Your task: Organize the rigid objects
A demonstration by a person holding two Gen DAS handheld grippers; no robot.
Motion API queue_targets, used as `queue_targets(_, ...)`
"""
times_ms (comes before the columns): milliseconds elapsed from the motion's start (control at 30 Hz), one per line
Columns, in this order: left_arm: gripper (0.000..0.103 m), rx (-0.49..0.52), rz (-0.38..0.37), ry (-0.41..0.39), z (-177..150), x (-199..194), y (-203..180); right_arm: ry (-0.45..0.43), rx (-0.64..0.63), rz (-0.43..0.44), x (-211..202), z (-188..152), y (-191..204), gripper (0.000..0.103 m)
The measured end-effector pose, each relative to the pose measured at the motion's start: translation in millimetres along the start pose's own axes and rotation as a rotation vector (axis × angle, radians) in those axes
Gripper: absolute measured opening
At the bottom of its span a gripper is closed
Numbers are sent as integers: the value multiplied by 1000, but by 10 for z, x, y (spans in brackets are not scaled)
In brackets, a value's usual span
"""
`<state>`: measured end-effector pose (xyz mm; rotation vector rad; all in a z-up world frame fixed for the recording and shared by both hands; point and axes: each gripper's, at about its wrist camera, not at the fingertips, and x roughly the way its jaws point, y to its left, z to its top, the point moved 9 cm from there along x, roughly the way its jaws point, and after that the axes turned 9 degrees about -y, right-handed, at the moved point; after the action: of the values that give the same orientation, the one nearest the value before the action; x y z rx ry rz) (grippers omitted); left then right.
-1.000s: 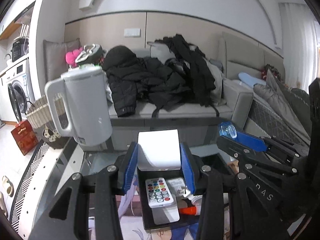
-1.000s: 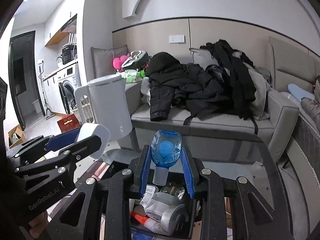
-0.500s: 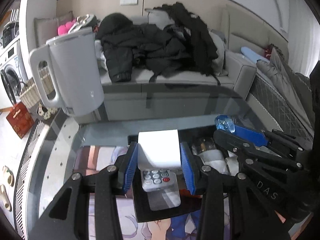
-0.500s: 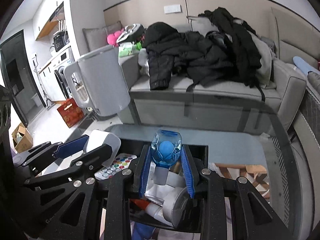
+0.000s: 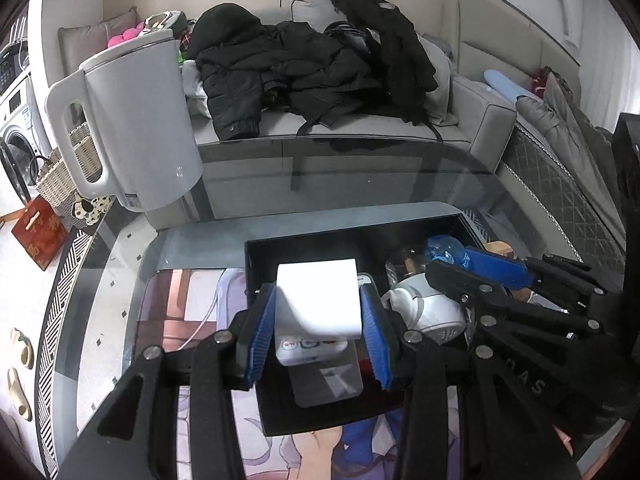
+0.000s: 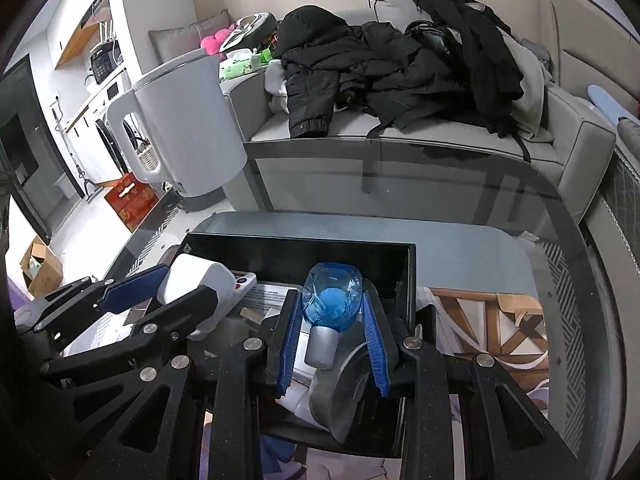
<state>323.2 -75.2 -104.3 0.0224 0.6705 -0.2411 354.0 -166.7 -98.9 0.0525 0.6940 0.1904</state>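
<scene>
remote (image 5: pixel 310 350) mostly hidden, mat (image 5: pixel 180 304) partly covered

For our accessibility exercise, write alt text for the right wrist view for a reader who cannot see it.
The right gripper clamps a clear blue bottle above an open black box of small items on a glass table. At left, the left gripper holds a white block over the same box; behind stand a white kettle and a clothes-piled sofa.

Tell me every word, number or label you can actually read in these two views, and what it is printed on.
"DAS": pale letters on the black frame of the right gripper, seen from the left wrist view; the start may be cut off.
Remote control: button markings too blurred to read.
Red box on the floor: gold characters, unreadable.
White kettle: base label too small.
Printed sheet in the black tray: unreadable.
</scene>
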Motion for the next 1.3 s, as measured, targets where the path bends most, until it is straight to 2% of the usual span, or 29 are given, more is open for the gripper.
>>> queue_targets(100, 49, -2, 11, -4, 3, -17, 42, 3, -2, -4, -5, -8, -5, 31)
queue_targets(200, 56, -4, 14, -16, 18, -69, 67, 9, 15, -5, -11, -14, -22, 40)
queue_targets(233, 62, 0, 21, -24, 29, -88, 90, 11, 22, -13, -21, -15, -38, 45)
queue_targets(300, 66, 7, 19, -50, 65, -164, 99, 9, 33, -5, -57, -13, -51, 47)
queue_targets(367, 76, -2, 29, -71, 85, -252, 138, 8, 42, 6, -118, -14, -50, 50)
queue_targets(500, 78, -8, 16, -128, 124, -514, 173, -2, 55, 14, -299, -35, -35, 58)
queue_targets(600, 81, -7, 8, -173, 145, -731, 183, -41, 78, 26, -528, -15, -35, 70)
queue_targets(667, 93, -7, 22, -201, 144, -862, 216, -67, 80, 27, -682, 0, -31, 79)
queue_targets(733, 96, 0, 16, -232, 133, -997, 236, -96, 85, 29, -839, 4, -27, 85)
queue_targets(833, 96, -4, 15, -246, 62, -1146, 269, -124, 86, 58, -1035, -25, 4, 95)
queue_targets(900, 97, -12, 33, -242, -50, -1251, 299, -139, 65, 57, -1158, -76, 38, 97)
queue_targets(967, 97, -12, 41, -244, -126, -1345, 299, -172, 42, 60, -1304, -119, 81, 97)
queue_targets(1067, 98, 10, 31, -309, -185, -1587, 306, -229, 2, 51, -1554, -197, 121, 100)
queue_targets(1200, 98, 32, 84, -438, -197, -1924, 350, -368, -13, 14, -1961, -238, 117, 102)
queue_targets(1300, 103, 18, 60, -471, -228, -2069, 344, -465, -24, -30, -2254, -264, 95, 102)
